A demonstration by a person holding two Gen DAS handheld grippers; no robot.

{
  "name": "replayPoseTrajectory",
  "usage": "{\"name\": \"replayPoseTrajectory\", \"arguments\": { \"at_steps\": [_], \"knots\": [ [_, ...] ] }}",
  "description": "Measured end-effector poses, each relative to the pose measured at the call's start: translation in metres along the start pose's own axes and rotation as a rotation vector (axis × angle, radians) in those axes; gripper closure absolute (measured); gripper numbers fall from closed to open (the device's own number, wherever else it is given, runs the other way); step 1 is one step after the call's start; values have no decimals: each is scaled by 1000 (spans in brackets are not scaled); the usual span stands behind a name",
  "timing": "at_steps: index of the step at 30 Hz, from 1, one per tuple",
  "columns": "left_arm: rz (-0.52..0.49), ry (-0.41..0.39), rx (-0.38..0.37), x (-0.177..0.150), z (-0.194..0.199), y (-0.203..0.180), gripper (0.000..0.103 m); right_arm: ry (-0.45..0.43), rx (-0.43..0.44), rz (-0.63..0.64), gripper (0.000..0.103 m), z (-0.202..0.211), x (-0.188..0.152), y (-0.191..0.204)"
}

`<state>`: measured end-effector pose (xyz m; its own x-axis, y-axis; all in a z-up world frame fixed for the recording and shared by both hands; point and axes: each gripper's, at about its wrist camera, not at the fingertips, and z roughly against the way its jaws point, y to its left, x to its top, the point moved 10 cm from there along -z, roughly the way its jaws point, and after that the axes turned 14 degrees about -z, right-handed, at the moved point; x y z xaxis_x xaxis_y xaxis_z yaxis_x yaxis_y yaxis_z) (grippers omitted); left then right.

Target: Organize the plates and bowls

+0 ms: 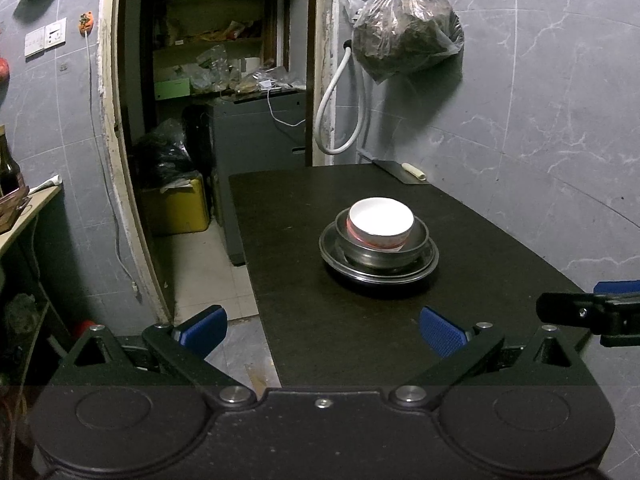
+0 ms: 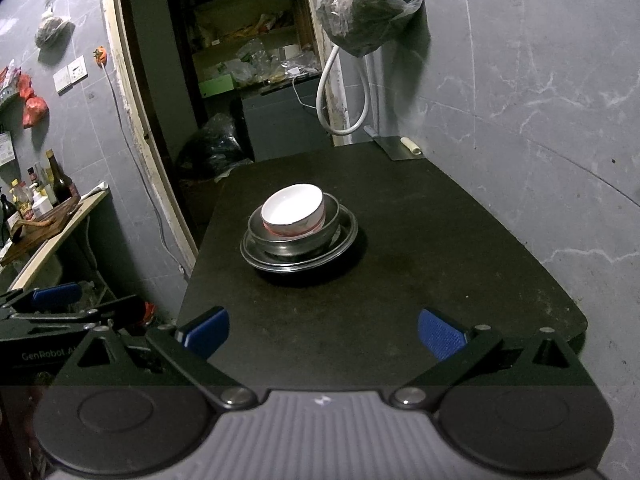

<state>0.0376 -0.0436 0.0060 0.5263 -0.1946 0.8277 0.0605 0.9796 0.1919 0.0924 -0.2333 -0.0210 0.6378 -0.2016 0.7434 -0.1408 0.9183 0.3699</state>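
A white bowl with a red band sits inside a steel bowl, which sits on a steel plate in the middle of the black table. The same stack shows in the right wrist view: white bowl, steel bowl, steel plate. My left gripper is open and empty, back from the stack at the table's near left edge. My right gripper is open and empty over the near edge. Its fingers show at the right of the left wrist view.
A cleaver lies at the table's far right corner by the grey wall. A filled plastic bag and a white hose hang above it. A doorway to a cluttered pantry lies behind. A side shelf with bottles stands left.
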Motion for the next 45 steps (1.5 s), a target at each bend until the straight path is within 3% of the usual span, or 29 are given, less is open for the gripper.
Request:
{"name": "replayPoseTrajectory", "arguments": {
  "at_steps": [45],
  "knots": [
    [-3, 8, -4, -3, -3, 1, 1, 2, -4, -2, 0, -2, 0, -1]
  ]
}}
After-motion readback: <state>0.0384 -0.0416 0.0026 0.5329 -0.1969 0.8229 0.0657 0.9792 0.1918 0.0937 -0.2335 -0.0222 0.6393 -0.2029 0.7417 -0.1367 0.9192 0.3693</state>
